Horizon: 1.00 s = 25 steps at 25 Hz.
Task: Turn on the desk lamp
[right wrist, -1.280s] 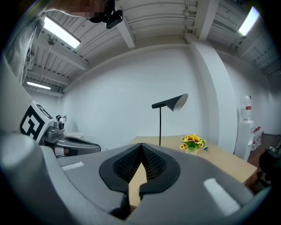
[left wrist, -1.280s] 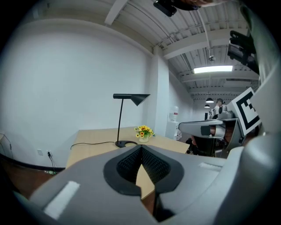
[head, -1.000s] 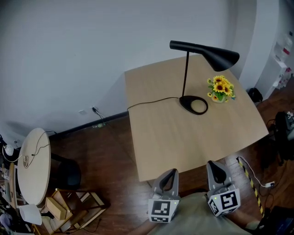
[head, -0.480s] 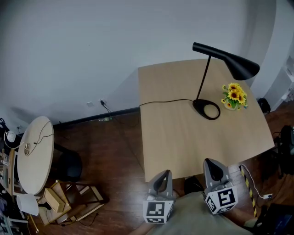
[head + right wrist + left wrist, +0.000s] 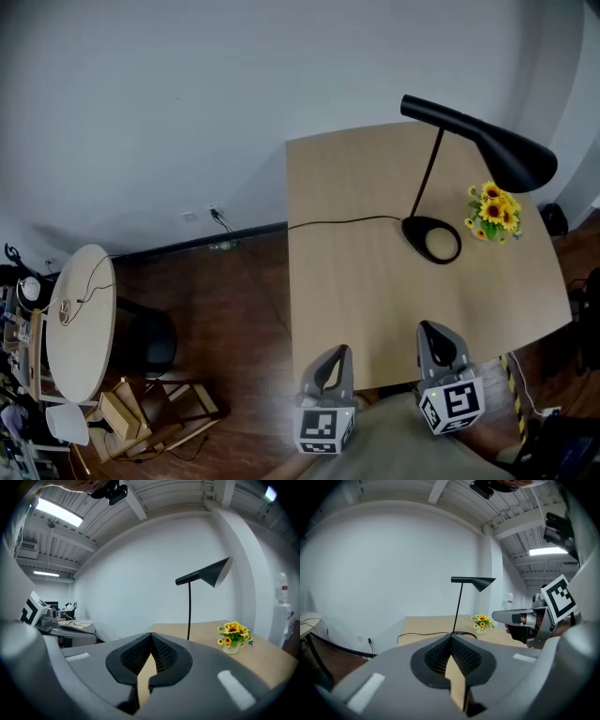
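Observation:
The black desk lamp [image 5: 433,187] stands on the wooden table [image 5: 356,281], its ring base [image 5: 432,239] near the right side and its cone shade [image 5: 506,155] reaching right. The lamp's shade is dark in every view. Its cord [image 5: 337,223] runs to the table's left edge. My left gripper [image 5: 337,356] and right gripper [image 5: 437,334] hover at the table's near edge, both shut and holding nothing. In the left gripper view the lamp [image 5: 461,605] is far ahead of the left gripper [image 5: 451,637]. In the right gripper view the lamp [image 5: 189,613] rises beyond the right gripper [image 5: 151,635].
A small pot of sunflowers [image 5: 494,214] sits right of the lamp base. On the dark wood floor to the left are a round white table [image 5: 80,323], a black stool [image 5: 142,339] and a wooden rack [image 5: 141,412]. A wall socket [image 5: 214,214] is behind.
The head view has shifted, so the table and lamp now sit further right and lower in the frame. Both grippers stay shut by the table's near edge.

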Tool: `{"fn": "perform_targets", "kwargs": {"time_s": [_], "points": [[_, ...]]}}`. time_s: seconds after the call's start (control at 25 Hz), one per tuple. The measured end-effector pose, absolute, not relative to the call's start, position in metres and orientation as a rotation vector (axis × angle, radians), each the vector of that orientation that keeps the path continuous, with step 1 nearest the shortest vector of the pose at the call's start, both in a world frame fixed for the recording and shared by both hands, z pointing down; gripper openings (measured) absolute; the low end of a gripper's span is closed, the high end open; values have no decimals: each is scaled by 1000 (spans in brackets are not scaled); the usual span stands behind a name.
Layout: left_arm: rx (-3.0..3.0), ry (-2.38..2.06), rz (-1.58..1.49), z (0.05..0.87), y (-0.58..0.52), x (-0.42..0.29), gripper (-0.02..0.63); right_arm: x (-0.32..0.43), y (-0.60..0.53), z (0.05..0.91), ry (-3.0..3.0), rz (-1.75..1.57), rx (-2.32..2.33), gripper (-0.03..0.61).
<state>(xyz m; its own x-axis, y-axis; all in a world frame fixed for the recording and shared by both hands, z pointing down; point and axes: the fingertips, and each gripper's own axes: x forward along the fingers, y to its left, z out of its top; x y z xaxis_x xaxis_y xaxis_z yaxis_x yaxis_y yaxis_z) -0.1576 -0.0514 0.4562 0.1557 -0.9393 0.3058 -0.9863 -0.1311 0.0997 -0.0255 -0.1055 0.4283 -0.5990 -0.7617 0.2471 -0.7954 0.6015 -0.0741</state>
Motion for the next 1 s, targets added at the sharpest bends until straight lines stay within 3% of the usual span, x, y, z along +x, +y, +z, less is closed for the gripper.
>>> {"fn": "perform_targets", "kwargs": {"time_s": [0.56,1.0], "points": [[2234,-1782,402,477,-214,-104,0,6,-259,490,-2530,326,1318,0],[2165,-1840,489,504,-276,-110,0,1,-346,548,-2476,298,1273,0]]}}
